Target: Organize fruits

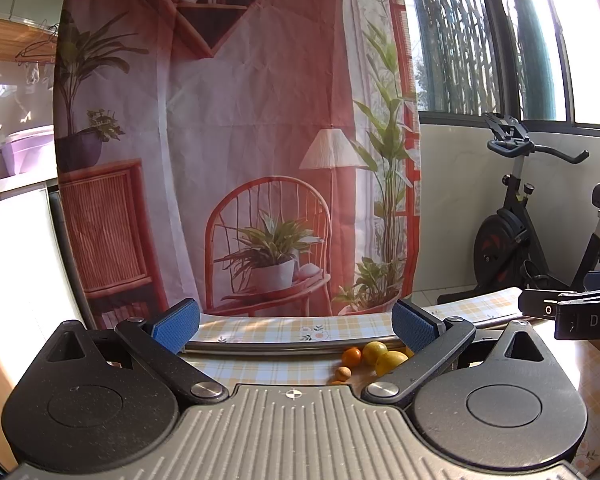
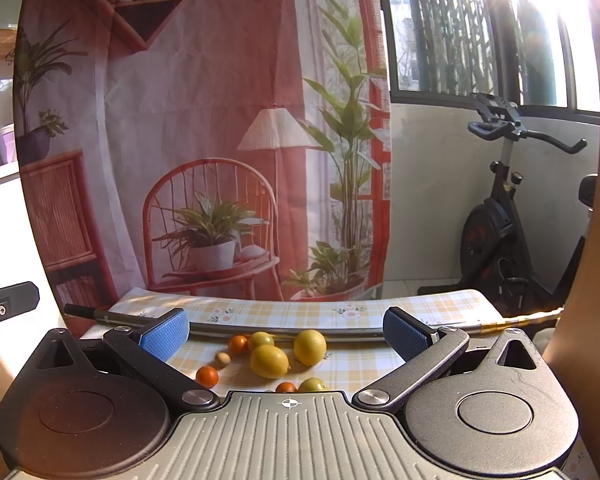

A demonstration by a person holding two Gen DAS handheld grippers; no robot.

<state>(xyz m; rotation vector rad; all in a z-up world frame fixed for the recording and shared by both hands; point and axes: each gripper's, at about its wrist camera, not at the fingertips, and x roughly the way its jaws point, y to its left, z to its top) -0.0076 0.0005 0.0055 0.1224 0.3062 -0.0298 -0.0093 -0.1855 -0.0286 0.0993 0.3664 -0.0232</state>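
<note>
The fruit lies loose on a checked tablecloth (image 2: 352, 364), just in front of a long metal pole (image 2: 284, 330) that lies across the table. Three lemons (image 2: 270, 361) sit nearest the pole, with small oranges (image 2: 207, 376) and a little brown fruit (image 2: 222, 359) scattered on the near side of it; a fourth lemon and another orange peek over the gripper body. The right gripper (image 2: 286, 336) hovers with jaws spread wide, holding nothing, the pole level with its blue pads. The left gripper (image 1: 296, 326) is likewise spread and empty. Beyond the pole hangs a printed backdrop (image 2: 204, 120); an exercise bike (image 2: 500, 216) stands past the pole's far end, by the window.
</note>
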